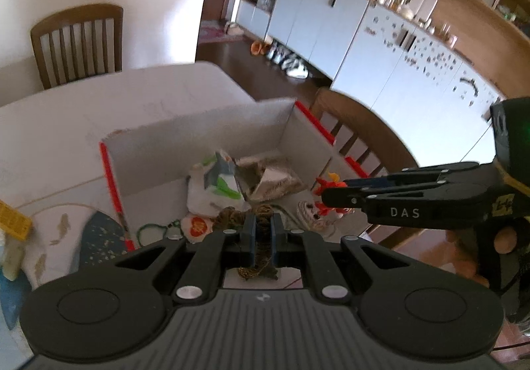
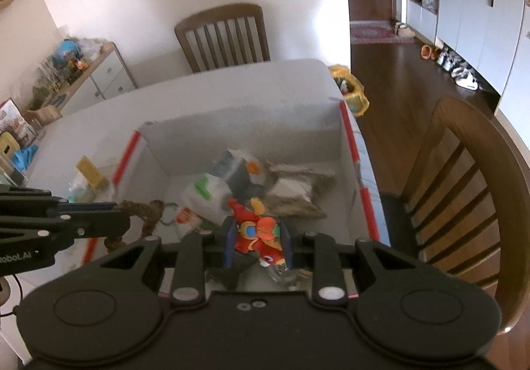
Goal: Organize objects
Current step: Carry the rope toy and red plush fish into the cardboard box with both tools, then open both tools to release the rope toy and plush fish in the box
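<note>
Grippers (image 1: 263, 237) (image 2: 257, 245) (rope, red toy) above box (image 2: 238, 134)

White letters "DAS" on black side of right gripper (image 1: 334, 196), seen from left wrist view. White lettering "Robot.AI", first letters cut off by frame edge, on black side of left gripper (image 2: 121, 216), seen from right wrist view. Other print too blurred to read.
</note>
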Action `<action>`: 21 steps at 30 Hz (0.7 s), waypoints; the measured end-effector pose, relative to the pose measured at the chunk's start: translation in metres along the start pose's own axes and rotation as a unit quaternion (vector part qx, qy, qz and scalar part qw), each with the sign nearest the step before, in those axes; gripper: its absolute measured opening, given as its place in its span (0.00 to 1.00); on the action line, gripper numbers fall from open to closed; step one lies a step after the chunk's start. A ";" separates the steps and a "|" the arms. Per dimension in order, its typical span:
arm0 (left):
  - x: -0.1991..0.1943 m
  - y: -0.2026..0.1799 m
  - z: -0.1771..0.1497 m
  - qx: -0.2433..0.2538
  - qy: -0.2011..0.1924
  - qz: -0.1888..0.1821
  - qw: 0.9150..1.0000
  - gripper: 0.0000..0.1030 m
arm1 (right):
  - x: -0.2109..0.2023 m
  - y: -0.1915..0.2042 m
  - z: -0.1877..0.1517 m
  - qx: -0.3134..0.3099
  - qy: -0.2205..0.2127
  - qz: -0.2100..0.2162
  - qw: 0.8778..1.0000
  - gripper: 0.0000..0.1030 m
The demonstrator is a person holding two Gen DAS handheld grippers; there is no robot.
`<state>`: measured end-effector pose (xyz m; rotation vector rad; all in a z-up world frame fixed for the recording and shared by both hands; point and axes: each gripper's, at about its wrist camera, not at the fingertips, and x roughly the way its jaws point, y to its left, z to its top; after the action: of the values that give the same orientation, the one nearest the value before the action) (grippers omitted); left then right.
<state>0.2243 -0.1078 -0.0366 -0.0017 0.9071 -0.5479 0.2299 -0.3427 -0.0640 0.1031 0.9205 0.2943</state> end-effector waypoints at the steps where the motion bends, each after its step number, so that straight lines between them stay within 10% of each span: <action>1: 0.007 -0.001 -0.001 0.001 0.006 0.004 1.000 0.08 | 0.003 -0.002 -0.001 -0.002 0.005 0.000 1.000 0.26; 21: 0.092 0.004 -0.005 -0.012 0.115 0.045 0.992 0.08 | 0.060 -0.013 -0.009 -0.043 0.074 -0.008 0.996 0.26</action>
<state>0.2675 -0.1449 -0.1090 0.0823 1.1336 -0.4590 0.2598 -0.3380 -0.1181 -0.0061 1.0536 0.3307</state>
